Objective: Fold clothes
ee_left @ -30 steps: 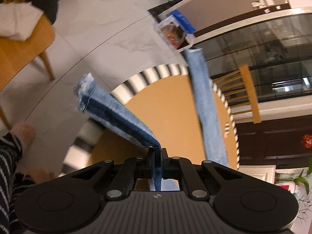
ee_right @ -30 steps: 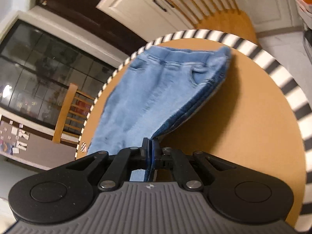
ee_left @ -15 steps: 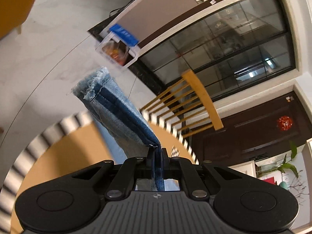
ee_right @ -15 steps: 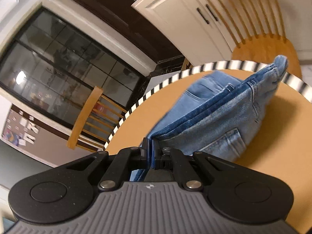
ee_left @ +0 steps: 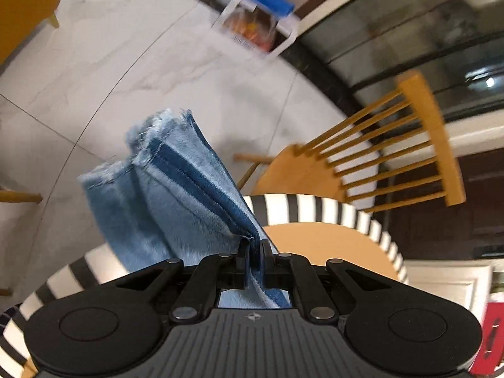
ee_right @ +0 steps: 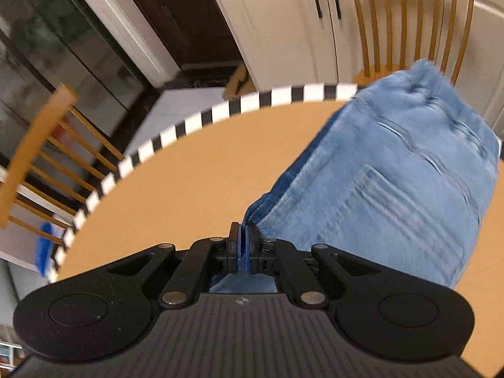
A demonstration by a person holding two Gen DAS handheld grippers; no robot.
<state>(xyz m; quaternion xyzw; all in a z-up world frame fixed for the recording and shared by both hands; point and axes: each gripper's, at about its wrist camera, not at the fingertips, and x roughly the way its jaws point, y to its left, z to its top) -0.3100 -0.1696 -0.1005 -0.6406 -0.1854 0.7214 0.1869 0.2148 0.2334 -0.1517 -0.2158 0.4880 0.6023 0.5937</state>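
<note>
The left gripper (ee_left: 253, 245) was clamped on the frayed leg ends of the jeans (ee_left: 176, 189), and the right gripper (ee_right: 243, 232) pinched their folded edge. The jeans hung over the table's (ee_right: 201, 170) striped edge, with a chair (ee_left: 393, 145) beyond.

A: How does the left gripper (ee_left: 253, 245) stand?

B: Its two fingers are drawn in close, with only a narrow slot between the tips, and a fold of jeans (ee_left: 176, 189) is pinched in that slot. The black linkage arms fold inward toward the middle.

A: And the right gripper (ee_right: 242, 231)?

B: Much the same. The fingers are nearly together, clamped on a thin edge of the jeans (ee_right: 393, 186), and the cloth fills the gap between the tips. Its body sits level across the bottom of the view.

A: Any hand or wrist showing?

B: Neither; only the gripper bodies show in both views.
</note>
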